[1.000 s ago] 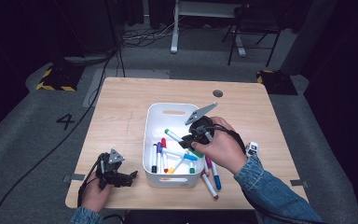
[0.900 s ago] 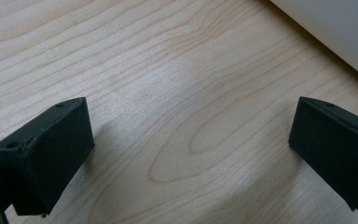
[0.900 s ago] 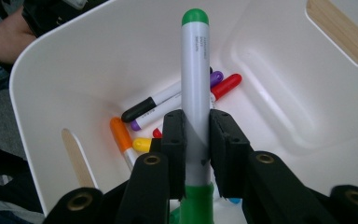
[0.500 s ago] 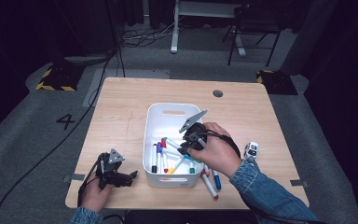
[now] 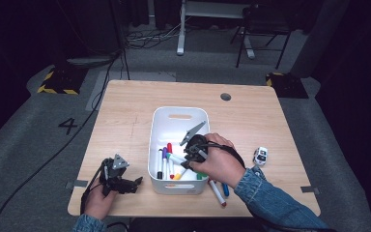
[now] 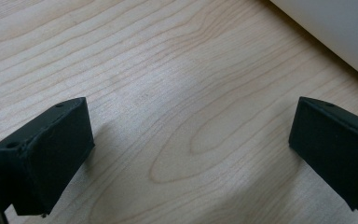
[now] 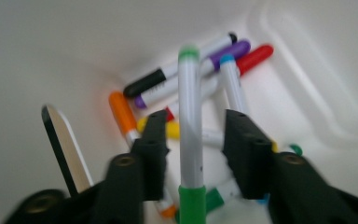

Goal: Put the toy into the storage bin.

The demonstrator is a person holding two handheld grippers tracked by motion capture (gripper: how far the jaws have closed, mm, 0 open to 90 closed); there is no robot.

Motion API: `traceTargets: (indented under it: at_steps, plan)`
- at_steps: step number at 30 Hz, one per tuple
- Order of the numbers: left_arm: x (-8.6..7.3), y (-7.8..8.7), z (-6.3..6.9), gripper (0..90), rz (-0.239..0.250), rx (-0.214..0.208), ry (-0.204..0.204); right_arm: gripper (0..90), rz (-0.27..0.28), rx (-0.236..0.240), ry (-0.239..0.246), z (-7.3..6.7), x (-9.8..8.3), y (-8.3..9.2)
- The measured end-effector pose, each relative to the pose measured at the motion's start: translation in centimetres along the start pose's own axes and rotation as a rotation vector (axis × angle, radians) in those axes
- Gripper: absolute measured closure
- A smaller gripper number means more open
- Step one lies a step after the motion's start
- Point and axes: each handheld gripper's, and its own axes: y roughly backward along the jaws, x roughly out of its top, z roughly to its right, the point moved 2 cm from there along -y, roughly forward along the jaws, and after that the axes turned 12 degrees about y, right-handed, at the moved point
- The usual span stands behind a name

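Hovering inside the white bin (image 5: 177, 116), the right gripper (image 7: 193, 140) has its jaws parted, and they have just been opening. A green-capped marker (image 7: 189, 116) lies lengthwise between them, with a gap on each side, so the pads no longer press on it. In the right gripper view this marker rests over a heap of other markers on the bin floor: orange (image 7: 120, 112), black (image 7: 144, 82), purple (image 7: 233, 49), red (image 7: 256, 55) and a light blue one (image 7: 230, 79). From above, the right hand (image 5: 220, 162) sits at the bin's near right corner. Two more markers, red (image 5: 216, 192) and blue (image 5: 225, 189), lie on the wooden table (image 5: 125, 125) just right of the bin, under the person's wrist. A small toy car (image 5: 260, 156) stands farther right. The left gripper (image 5: 121, 180) rests near the table's near left edge, released, jaws wide over bare wood.
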Motion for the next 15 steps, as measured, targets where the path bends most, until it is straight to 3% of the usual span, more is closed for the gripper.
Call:
traceTargets:
  at_steps: [1,4,6,15]
  plan:
    - [0.0,0.0,0.0,0.0,-0.001,-0.001,0.001,52.0,0.040,-0.005,0.001,0.1,0.1,0.1]
    - [0.0,0.0,0.0,0.0,0.000,0.000,0.000,51.1,0.084,-0.026,0.000,0.3,0.1,1.1]
    - [0.0,0.0,0.0,0.0,-0.001,0.000,0.001,48.3,0.105,-0.037,-0.038,0.4,0.0,1.9]
    - [0.0,0.0,0.0,0.0,0.000,0.000,0.001,50.8,0.155,-0.084,-0.099,1.4,-2.1,4.3]
